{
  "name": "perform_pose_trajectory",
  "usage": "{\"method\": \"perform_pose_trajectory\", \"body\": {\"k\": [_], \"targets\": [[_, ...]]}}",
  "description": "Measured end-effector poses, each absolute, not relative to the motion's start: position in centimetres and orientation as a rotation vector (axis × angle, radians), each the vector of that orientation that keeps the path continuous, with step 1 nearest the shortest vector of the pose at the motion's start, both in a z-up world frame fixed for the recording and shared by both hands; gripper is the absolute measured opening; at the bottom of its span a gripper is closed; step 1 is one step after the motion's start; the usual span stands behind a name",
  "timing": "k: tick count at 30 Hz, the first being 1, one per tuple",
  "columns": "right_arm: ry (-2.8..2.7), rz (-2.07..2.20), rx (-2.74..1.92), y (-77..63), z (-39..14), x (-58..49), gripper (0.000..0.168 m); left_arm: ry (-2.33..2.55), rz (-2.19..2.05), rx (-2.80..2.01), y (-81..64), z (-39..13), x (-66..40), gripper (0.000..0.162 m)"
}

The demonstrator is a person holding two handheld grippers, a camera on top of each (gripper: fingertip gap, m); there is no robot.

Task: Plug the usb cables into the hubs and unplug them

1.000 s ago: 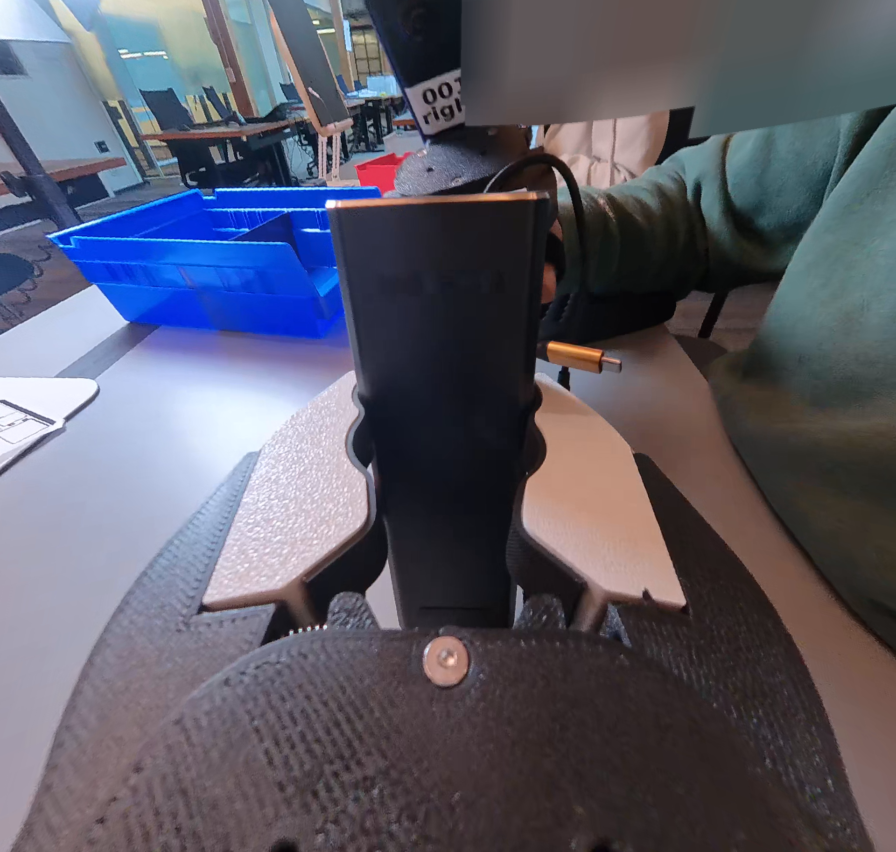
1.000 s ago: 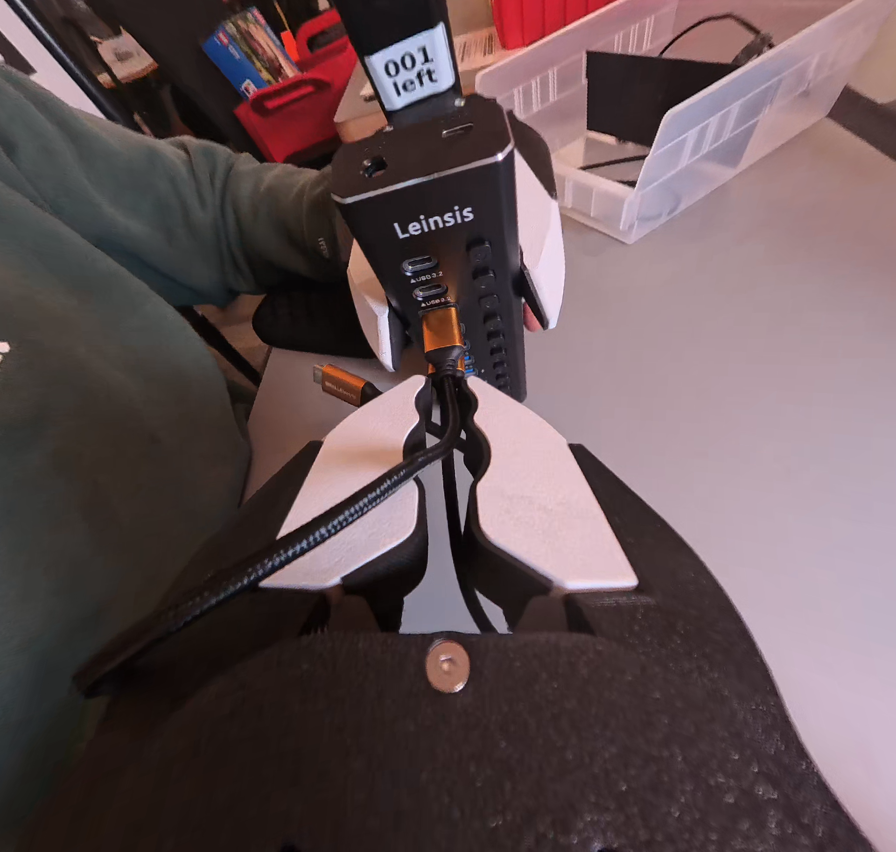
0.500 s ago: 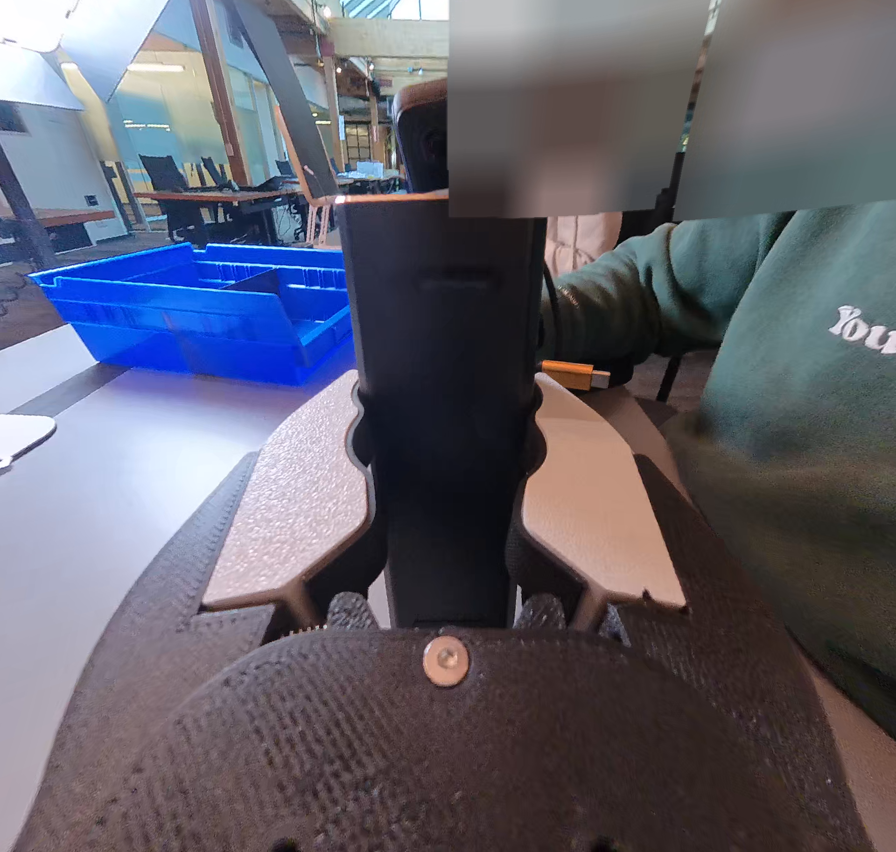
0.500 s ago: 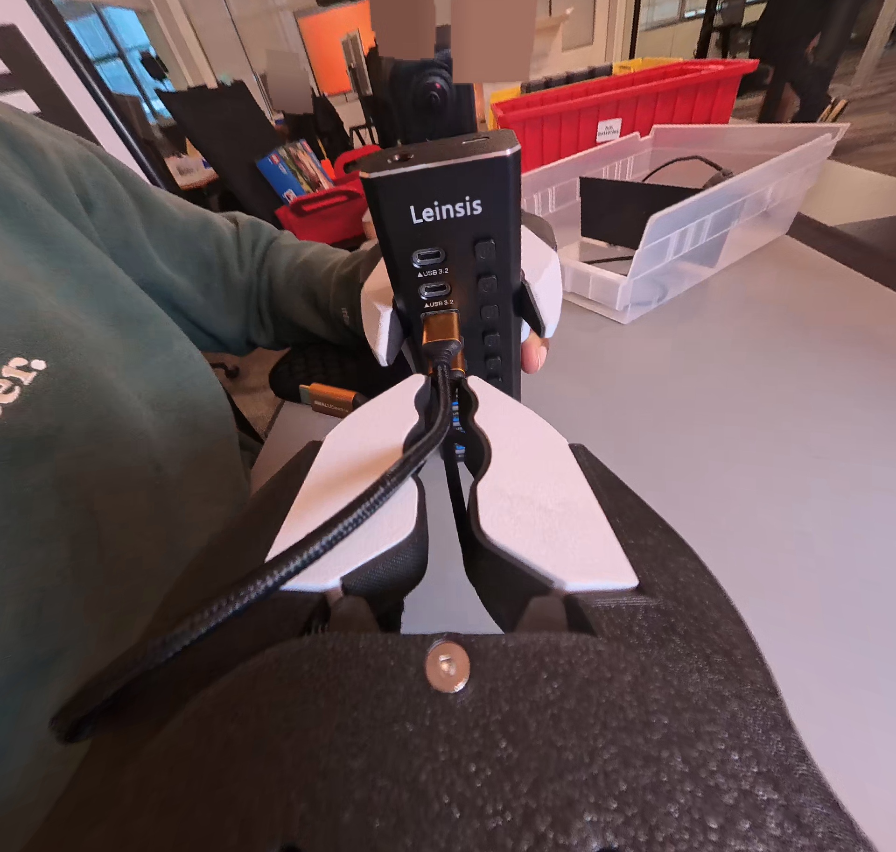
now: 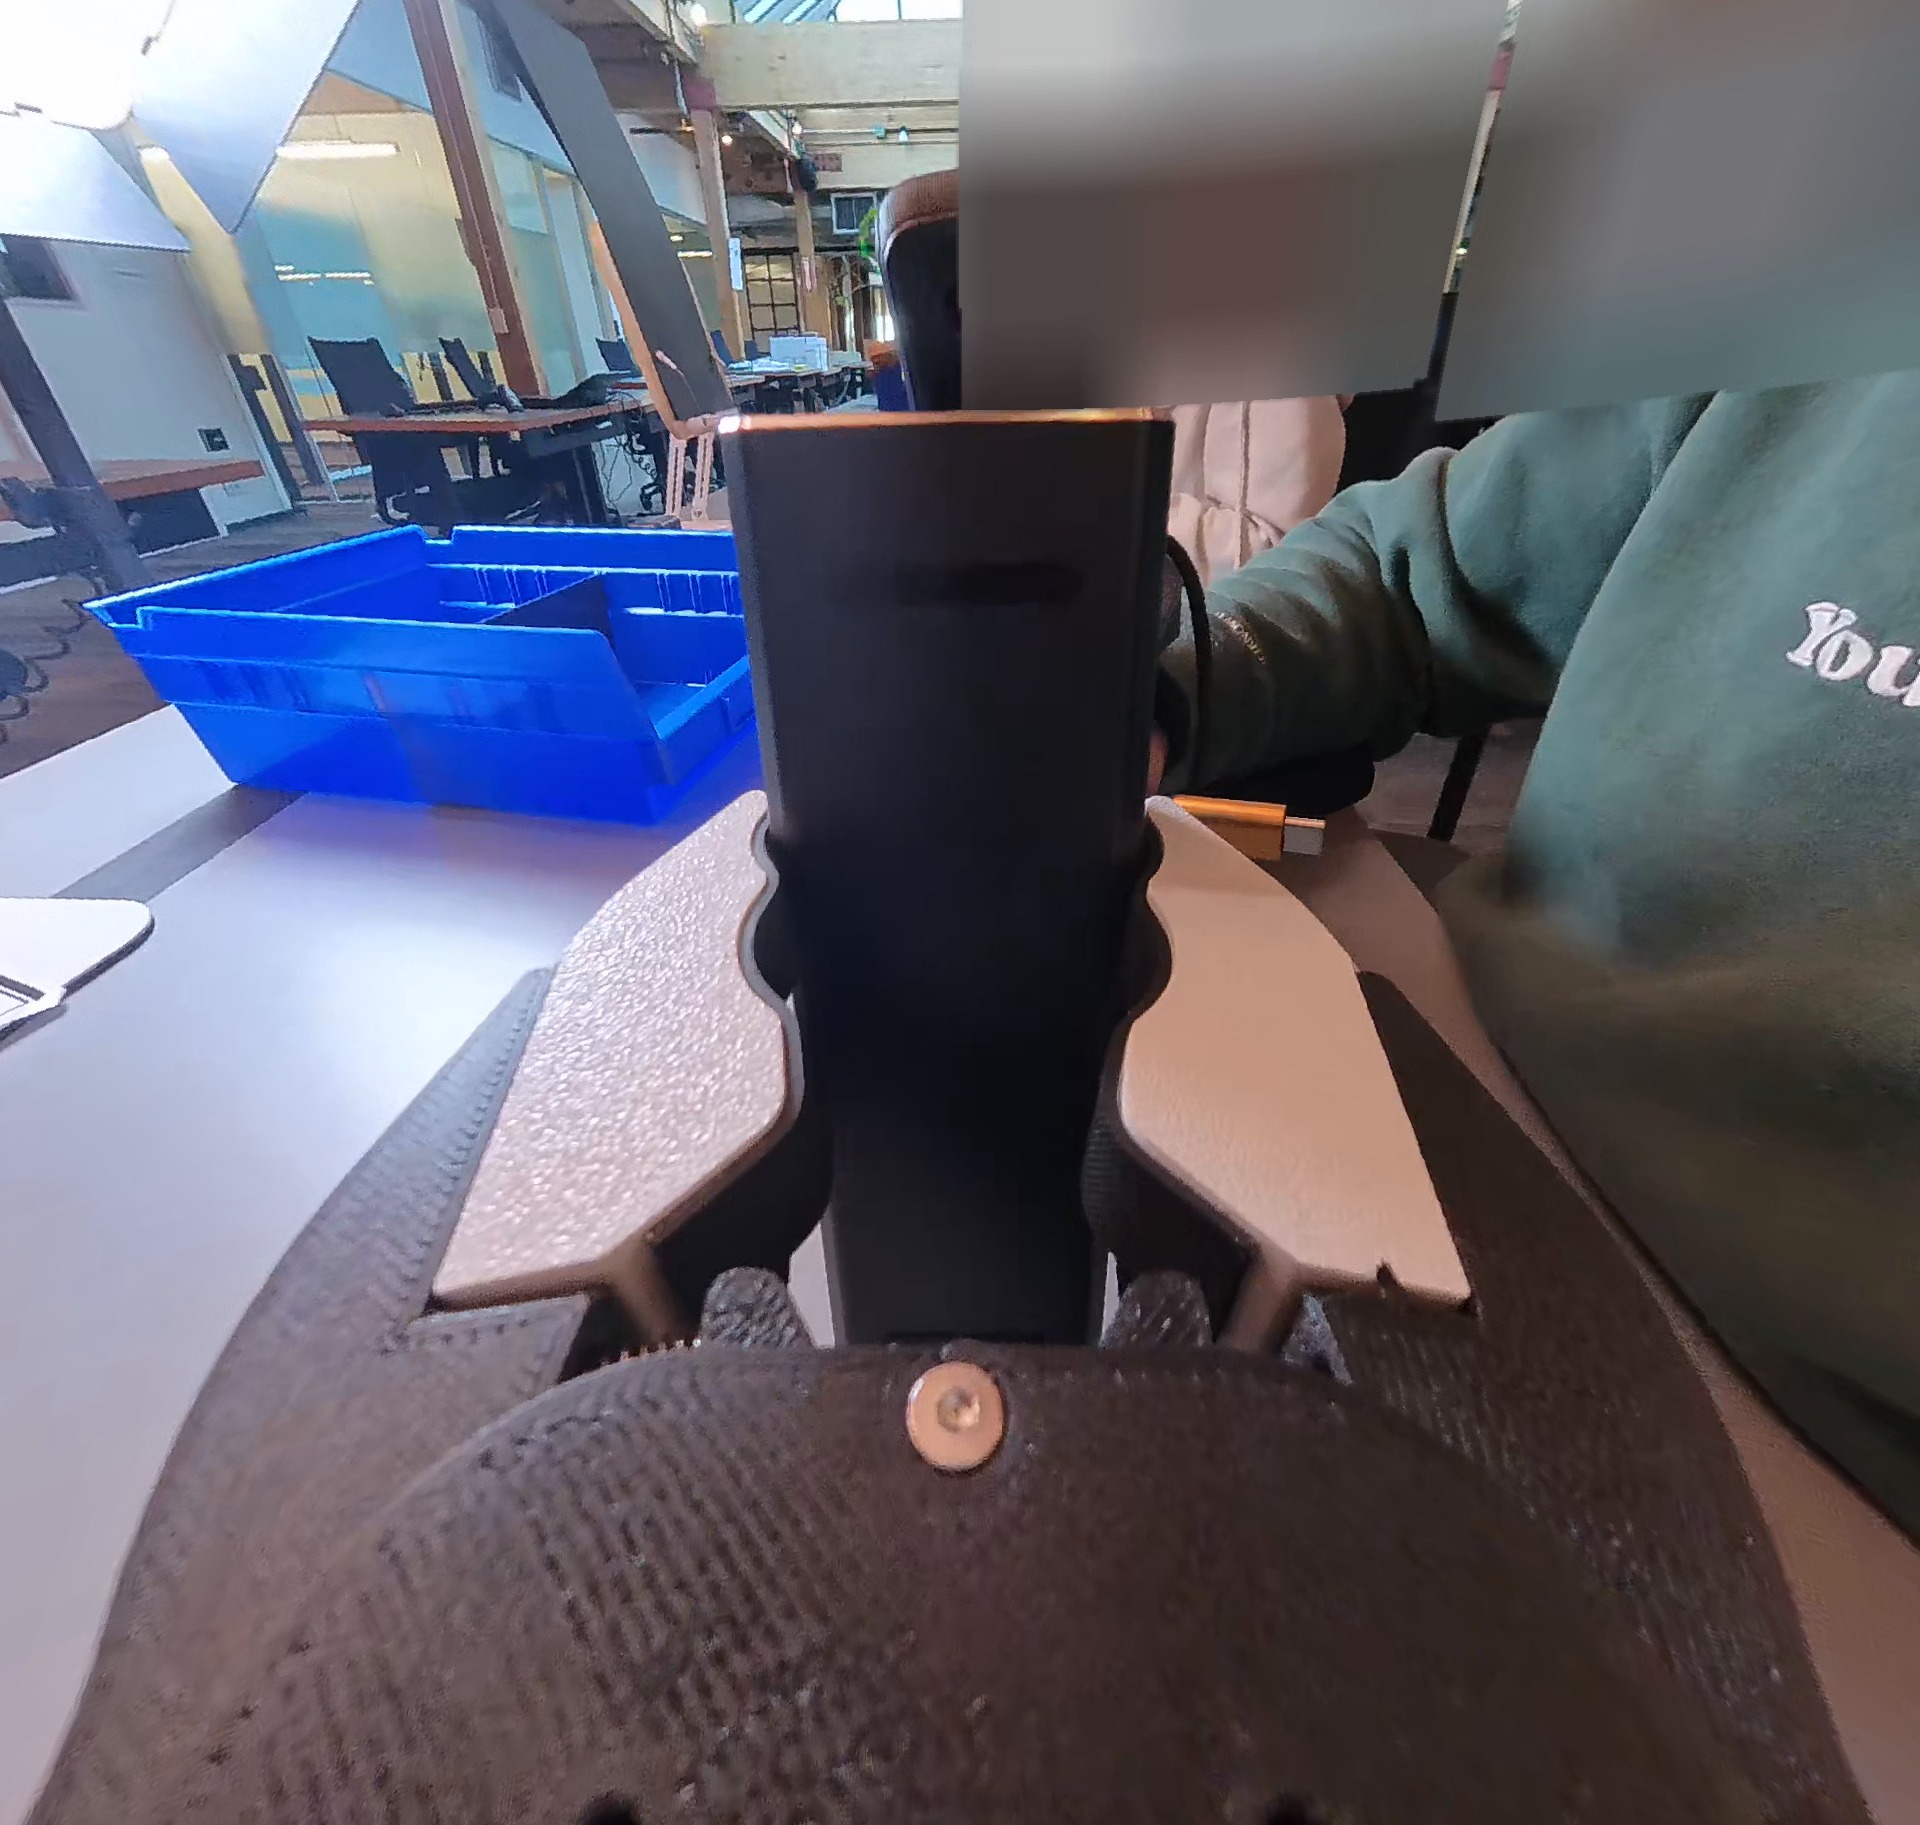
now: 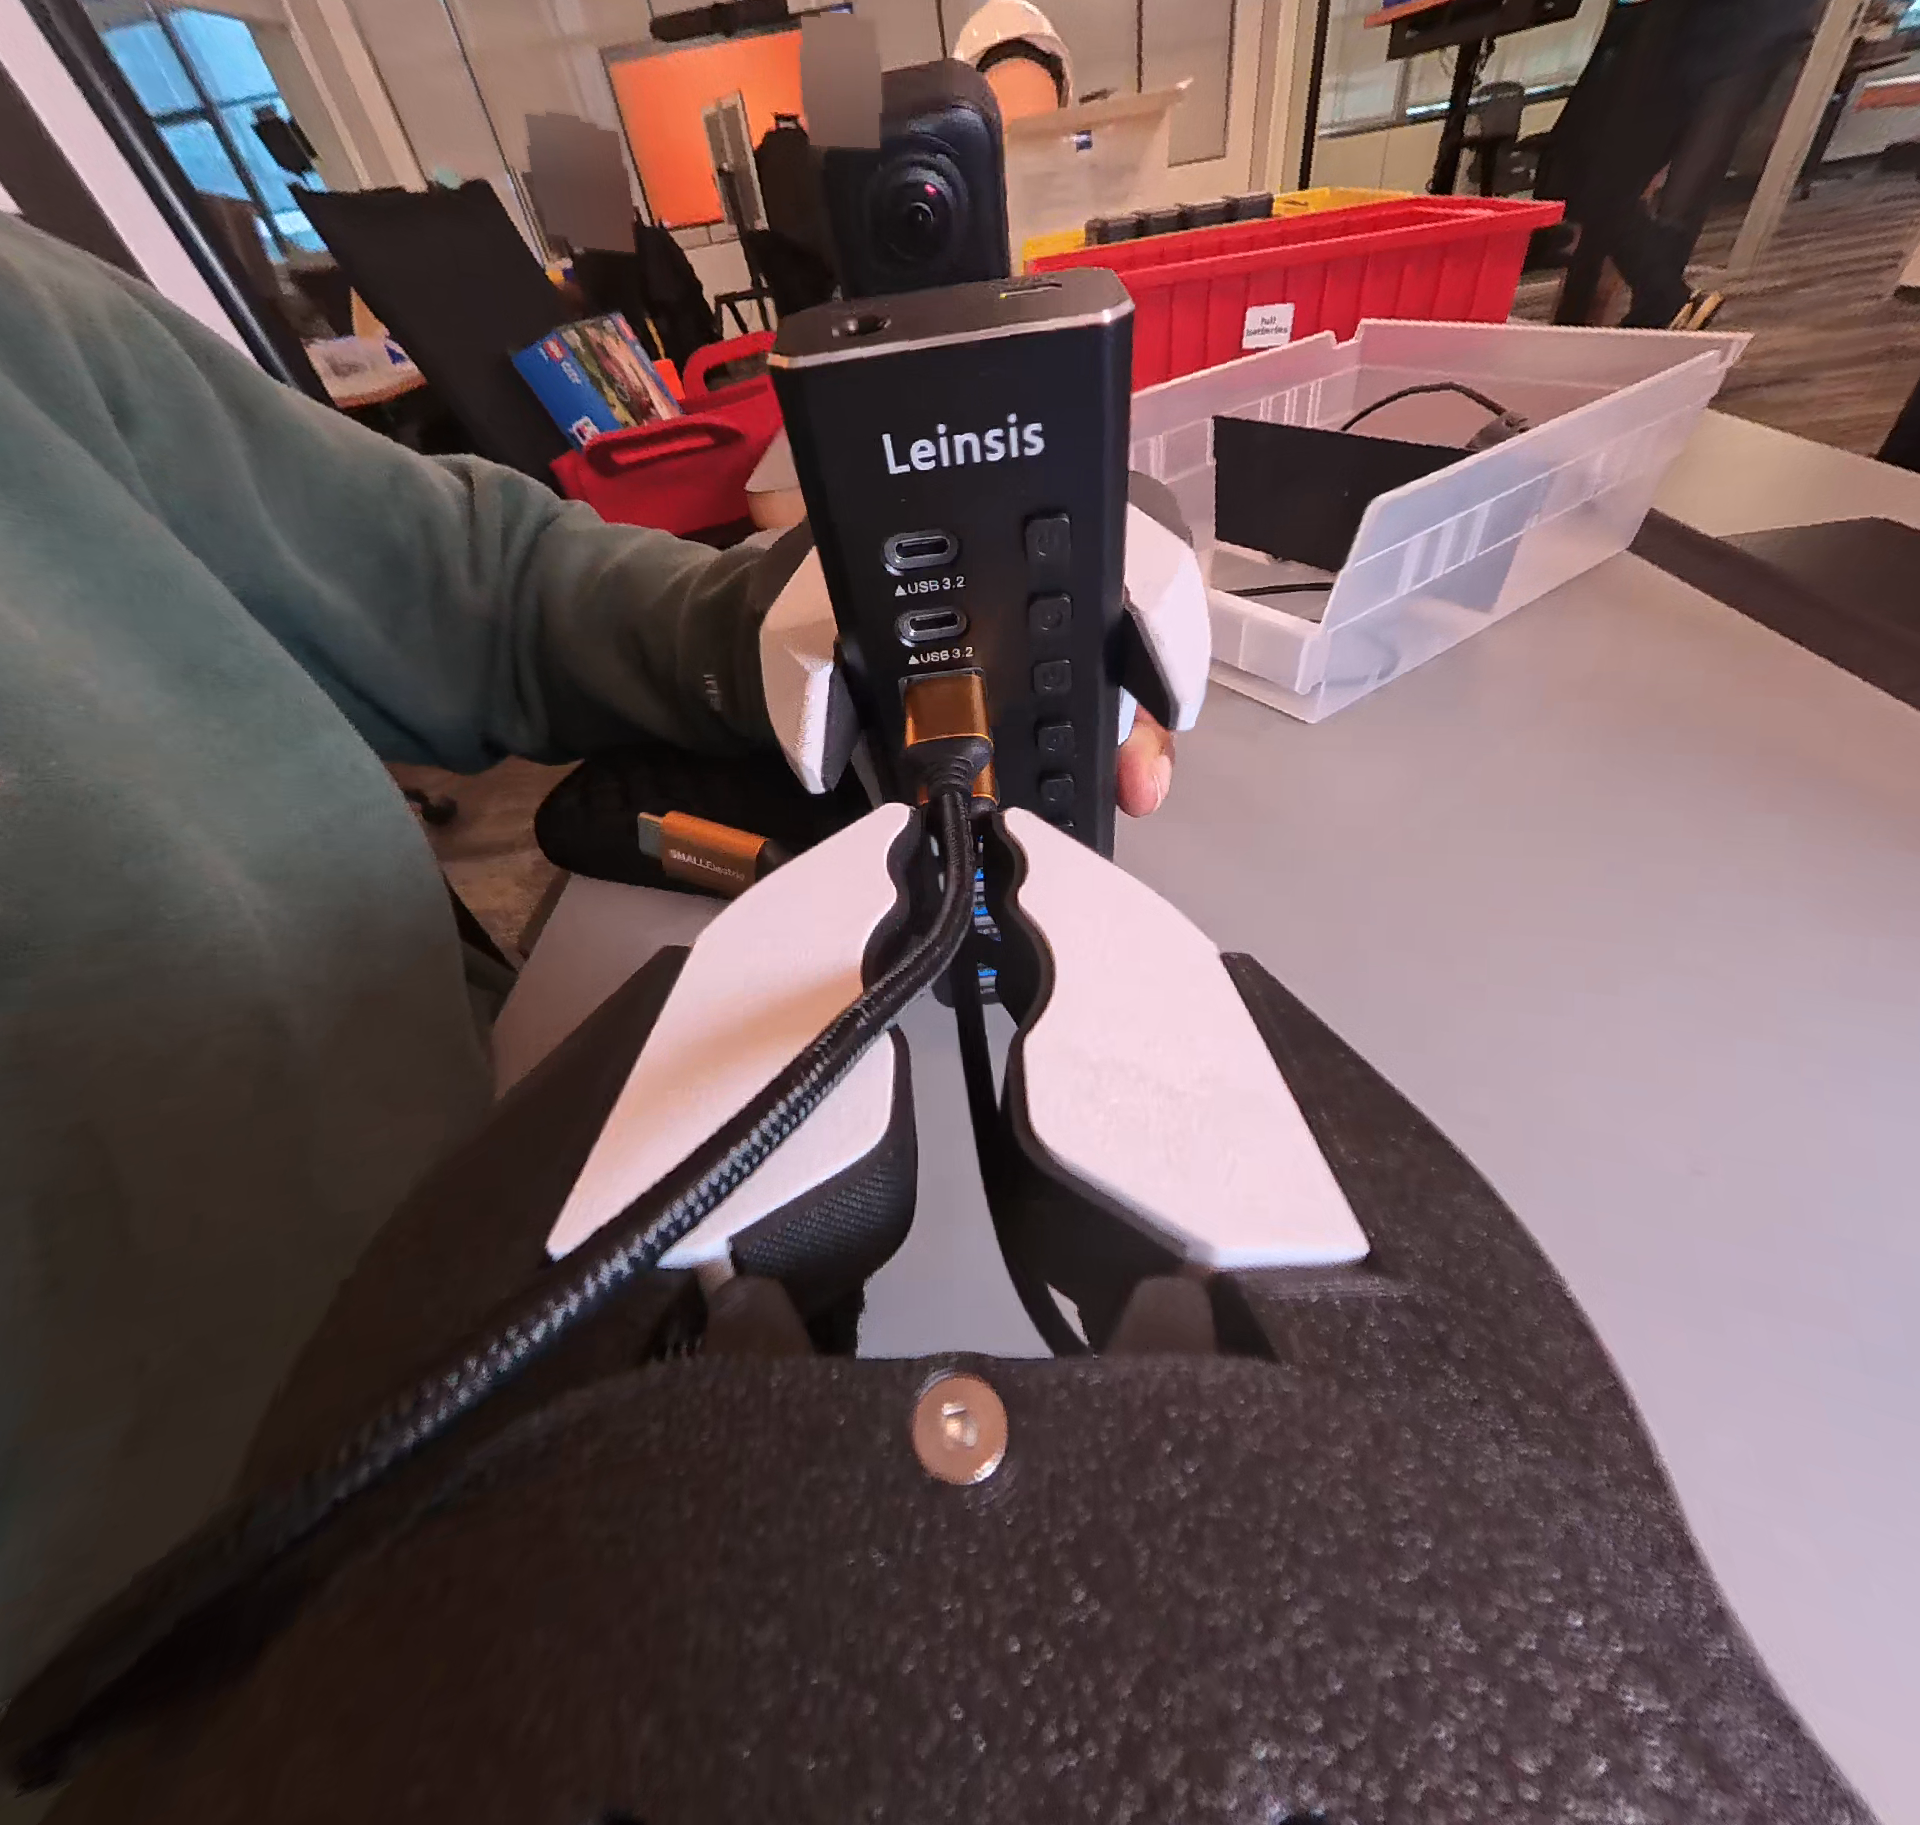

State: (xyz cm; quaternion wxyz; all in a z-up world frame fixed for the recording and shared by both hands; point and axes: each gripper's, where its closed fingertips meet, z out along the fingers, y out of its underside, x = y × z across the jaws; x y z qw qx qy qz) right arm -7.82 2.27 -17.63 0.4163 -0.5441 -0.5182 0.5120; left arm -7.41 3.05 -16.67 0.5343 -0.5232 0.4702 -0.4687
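A black USB hub (image 5: pixel 951 736) stands upright between the jaws of my left gripper (image 5: pixel 956 840), which is shut on it. Only the hub's plain back shows in the left wrist view. In the right wrist view the hub's port face (image 6: pixel 961 528) points at me, with the left gripper's white fingers (image 6: pixel 805 695) on both sides. An orange plug (image 6: pixel 943 726) sits in the third port down. My right gripper (image 6: pixel 956 830) is shut on its black braided cable (image 6: pixel 790 1110) just below the plug. The cable's other orange plug (image 6: pixel 707 845) hangs free to the left and shows in the left wrist view (image 5: pixel 1242 825).
A blue bin (image 5: pixel 436 674) stands on the grey table (image 5: pixel 260 996) beyond the hub. A clear bin (image 6: pixel 1455 528) holding a black divider and a cable, and a red bin (image 6: pixel 1299 269), are at the back right. A green sleeve (image 6: pixel 260 580) fills the side nearest the person.
Both grippers and the hub have tilted upward, so the hub stands more upright and more of the room shows. The plug stays in the port. Both grips are unchanged.
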Motion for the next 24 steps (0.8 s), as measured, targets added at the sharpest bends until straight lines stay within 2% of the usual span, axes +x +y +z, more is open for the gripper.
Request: {"method": "perform_pose_trajectory", "body": {"k": [10,15,21,24], "targets": [[-1.273,1.263,-1.368,2.8,-17.2,-7.9,0.011,1.084,-1.11,-1.244,3.7,-15.9,-7.6,0.062],[-1.231,1.276,-1.361,4.6,-15.3,-6.2,0.037,0.884,-1.281,-1.216,4.9,-13.4,-9.4,0.062],[-1.071,1.242,-1.144,6.3,-10.6,-1.2,0.035,0.639,-1.512,-1.152,6.2,-11.4,-12.0,0.061],[-0.99,1.218,-1.22,8.7,-11.5,0.5,0.034,0.509,-1.639,-1.073,6.6,-9.9,-13.3,0.062]]}}
